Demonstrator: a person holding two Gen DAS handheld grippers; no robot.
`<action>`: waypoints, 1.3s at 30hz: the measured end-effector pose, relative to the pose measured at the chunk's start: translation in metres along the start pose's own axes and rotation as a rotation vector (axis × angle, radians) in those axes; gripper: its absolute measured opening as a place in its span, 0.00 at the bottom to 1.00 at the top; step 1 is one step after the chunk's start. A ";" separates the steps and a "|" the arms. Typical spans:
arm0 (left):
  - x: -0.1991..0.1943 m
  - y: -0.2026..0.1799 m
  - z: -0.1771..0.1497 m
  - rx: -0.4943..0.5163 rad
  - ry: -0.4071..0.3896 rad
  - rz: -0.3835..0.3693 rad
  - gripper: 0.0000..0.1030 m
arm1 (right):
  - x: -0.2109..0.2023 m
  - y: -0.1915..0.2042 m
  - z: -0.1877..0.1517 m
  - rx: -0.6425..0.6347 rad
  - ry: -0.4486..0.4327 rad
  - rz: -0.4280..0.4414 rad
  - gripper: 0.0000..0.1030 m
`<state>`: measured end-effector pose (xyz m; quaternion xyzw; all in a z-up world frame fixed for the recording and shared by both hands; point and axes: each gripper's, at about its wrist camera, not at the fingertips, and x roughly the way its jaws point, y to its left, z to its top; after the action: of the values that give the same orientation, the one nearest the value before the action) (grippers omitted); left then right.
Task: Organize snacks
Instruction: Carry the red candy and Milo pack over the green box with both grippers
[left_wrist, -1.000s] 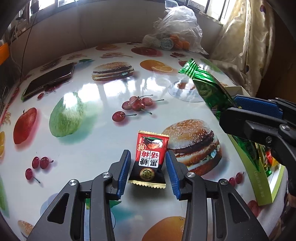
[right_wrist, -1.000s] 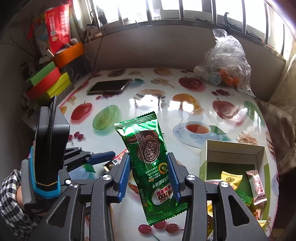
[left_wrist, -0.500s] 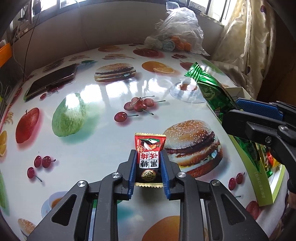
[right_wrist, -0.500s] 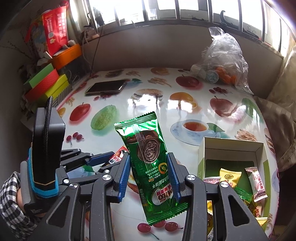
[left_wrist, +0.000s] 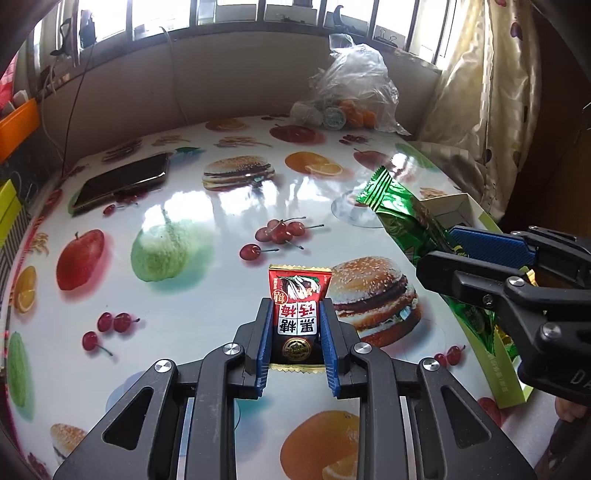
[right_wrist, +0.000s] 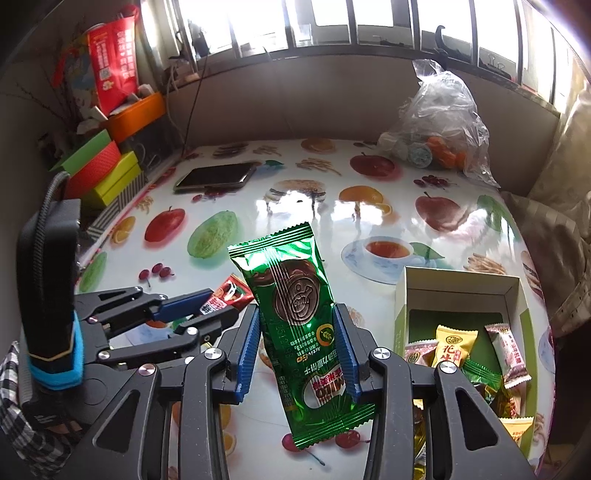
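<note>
My left gripper is shut on a small red candy packet and holds it just above the fruit-print table. My right gripper is shut on a long green Milo wafer packet, held upright above the table. That green packet also shows at the right of the left wrist view. The left gripper with the red packet shows at the left of the right wrist view. An open green-and-white snack box with several wrapped candies lies to the right of the right gripper.
A black phone lies at the table's far left. A clear plastic bag of items sits at the far edge. Stacked coloured boxes stand beyond the left edge. A curtain hangs at the right.
My left gripper has closed on the red candy packet, which lay between its open fingers, and lifted it slightly. The right gripper has kept hold of the green packet and barely moved.
</note>
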<state>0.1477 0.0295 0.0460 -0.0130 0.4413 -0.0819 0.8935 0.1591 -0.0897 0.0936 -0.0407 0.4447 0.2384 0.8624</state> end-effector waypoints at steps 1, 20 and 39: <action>-0.003 0.000 0.000 -0.001 -0.004 0.003 0.24 | -0.002 0.001 -0.001 -0.001 -0.002 -0.001 0.37; -0.042 0.012 -0.016 -0.040 -0.057 0.015 0.24 | -0.018 0.013 -0.010 0.005 -0.024 0.008 0.37; -0.074 -0.003 -0.024 -0.016 -0.103 0.004 0.24 | -0.050 0.018 -0.034 0.045 -0.051 -0.008 0.37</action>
<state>0.0839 0.0398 0.0901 -0.0235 0.3952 -0.0757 0.9152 0.1014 -0.1017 0.1150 -0.0167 0.4276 0.2260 0.8751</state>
